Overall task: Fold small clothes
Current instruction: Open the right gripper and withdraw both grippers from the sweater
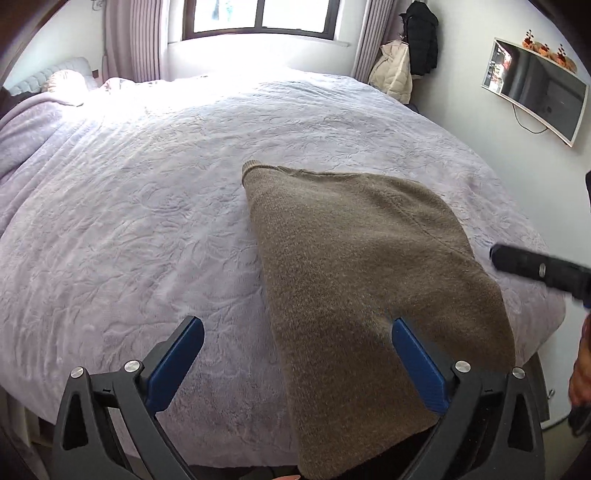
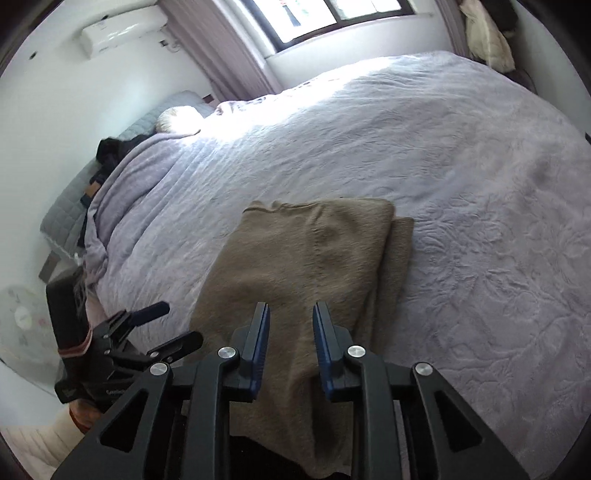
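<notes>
A brown knit garment [image 1: 354, 258] lies folded lengthwise on the lavender bedspread [image 1: 129, 221], its near end reaching the bed's front edge. My left gripper [image 1: 297, 328] is open wide just above that near end, with its right finger over the cloth and its left finger over bare bedspread. One blurred black finger [image 1: 524, 266] of the right gripper reaches in from the right, beside the garment's edge. In the right wrist view the garment [image 2: 310, 251] shows a second layer along its right side. My right gripper [image 2: 290, 314] hovers over it with a narrow gap and nothing pinched. The left gripper [image 2: 179, 322] stands open at the left.
Pillows [image 2: 177, 118] and dark clothes [image 2: 118, 147] lie at the head of the bed. A window [image 1: 258, 18] with curtains is behind the bed, coats [image 1: 406, 62] hang at the far right, and a wall TV [image 1: 535, 92] is mounted on the right. A hand [image 1: 580, 373] shows at the right edge.
</notes>
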Available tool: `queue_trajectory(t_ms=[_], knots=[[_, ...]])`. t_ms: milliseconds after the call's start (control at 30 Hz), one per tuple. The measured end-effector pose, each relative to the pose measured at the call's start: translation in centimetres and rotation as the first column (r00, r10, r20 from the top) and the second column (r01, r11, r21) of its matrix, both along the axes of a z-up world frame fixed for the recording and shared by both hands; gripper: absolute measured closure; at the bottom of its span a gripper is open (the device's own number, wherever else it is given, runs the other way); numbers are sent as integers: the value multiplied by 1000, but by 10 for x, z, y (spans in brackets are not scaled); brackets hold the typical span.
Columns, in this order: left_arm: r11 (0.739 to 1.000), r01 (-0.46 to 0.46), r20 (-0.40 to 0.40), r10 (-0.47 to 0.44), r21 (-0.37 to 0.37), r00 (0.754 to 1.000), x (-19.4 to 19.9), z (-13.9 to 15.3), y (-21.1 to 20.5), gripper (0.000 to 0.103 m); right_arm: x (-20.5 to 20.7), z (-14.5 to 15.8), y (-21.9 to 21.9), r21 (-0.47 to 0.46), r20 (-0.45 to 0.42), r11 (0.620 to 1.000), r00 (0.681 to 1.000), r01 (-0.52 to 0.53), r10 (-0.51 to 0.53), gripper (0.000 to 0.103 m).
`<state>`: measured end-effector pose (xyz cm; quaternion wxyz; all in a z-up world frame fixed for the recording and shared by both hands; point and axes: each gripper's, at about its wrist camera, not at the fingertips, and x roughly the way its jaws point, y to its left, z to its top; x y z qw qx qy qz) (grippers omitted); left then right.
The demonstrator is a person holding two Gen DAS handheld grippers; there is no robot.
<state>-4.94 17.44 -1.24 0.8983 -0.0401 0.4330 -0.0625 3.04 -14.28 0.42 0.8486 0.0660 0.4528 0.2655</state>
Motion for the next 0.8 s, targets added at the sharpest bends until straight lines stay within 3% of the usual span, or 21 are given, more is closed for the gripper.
queue_trajectory(t_ms=[100,200,300,433,533,667,700,733,767,800], knots=[[999,-31,-15,30,-18,999,-1,-2,2,1,-13,-16,17,-89,8,995,999,-45,46,77],[998,-63,-24,62,-25,998,-5,-6,8,1,-12,-44,10,-188,-23,982,1000,9,-14,79],[996,-87,-35,86,-15,996,-9,-10,13,1,-13,-67,-19,-112,-79,991,994,73,-82,87],[994,-102,-43,104,37,994,-15,-15,13,1,-21,-65,-42,-5,-109,993,987,119,-119,91],[991,-120,-39,123,59,992,-17,-14,9,1,-29,-55,-51,25,-102,989,985,145,-142,86],[988,-147,-27,148,50,989,-20,-11,5,1,-40,-33,-50,-12,-72,982,979,190,-190,84],[986,-155,-26,157,54,987,-20,-9,4,1,-42,-28,-48,-20,-66,981,978,195,-196,81],[984,-166,-22,167,63,986,-21,-8,2,1,-42,-22,-45,-36,-58,979,978,200,-202,72],[983,-172,-17,174,70,985,-21,-6,0,1,-43,-17,-42,-56,-48,977,977,206,-208,49],[981,-176,-12,178,76,984,-21,-4,-1,1,-43,-13,-39,-80,-40,973,975,215,-219,34]])
